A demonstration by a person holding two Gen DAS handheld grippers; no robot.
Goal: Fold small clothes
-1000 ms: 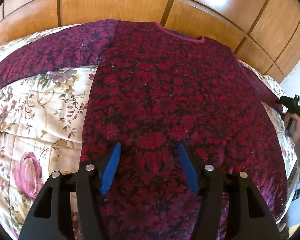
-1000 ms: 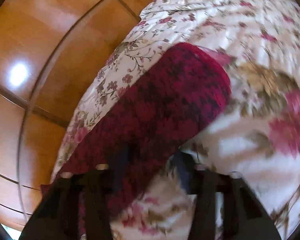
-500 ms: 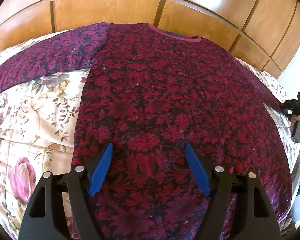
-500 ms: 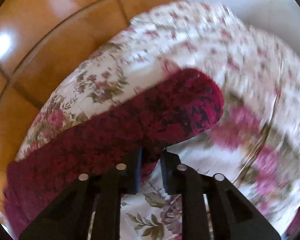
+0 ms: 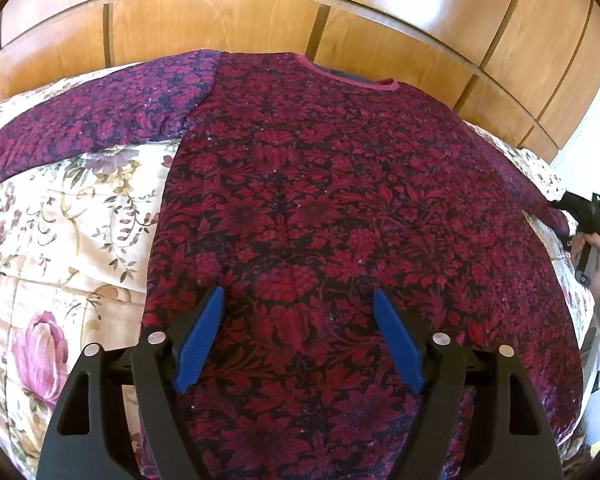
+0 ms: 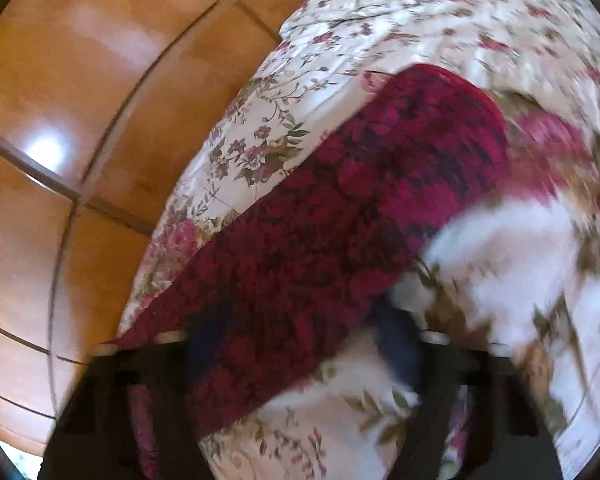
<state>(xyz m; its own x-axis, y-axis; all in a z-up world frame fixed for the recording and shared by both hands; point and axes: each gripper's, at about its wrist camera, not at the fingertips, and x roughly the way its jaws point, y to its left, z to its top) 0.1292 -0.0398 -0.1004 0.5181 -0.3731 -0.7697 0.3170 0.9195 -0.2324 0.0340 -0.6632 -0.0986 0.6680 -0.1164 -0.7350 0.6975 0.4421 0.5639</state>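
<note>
Left hand-held gripper (image 5: 298, 306) wide above red top (image 5: 340, 200); right hand-held gripper (image 6: 300, 344) blurred, state unclear

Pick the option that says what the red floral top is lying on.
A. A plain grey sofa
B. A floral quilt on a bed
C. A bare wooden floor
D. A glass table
B: the top lies spread flat on a cream floral quilt, with wooden panels behind.
</note>
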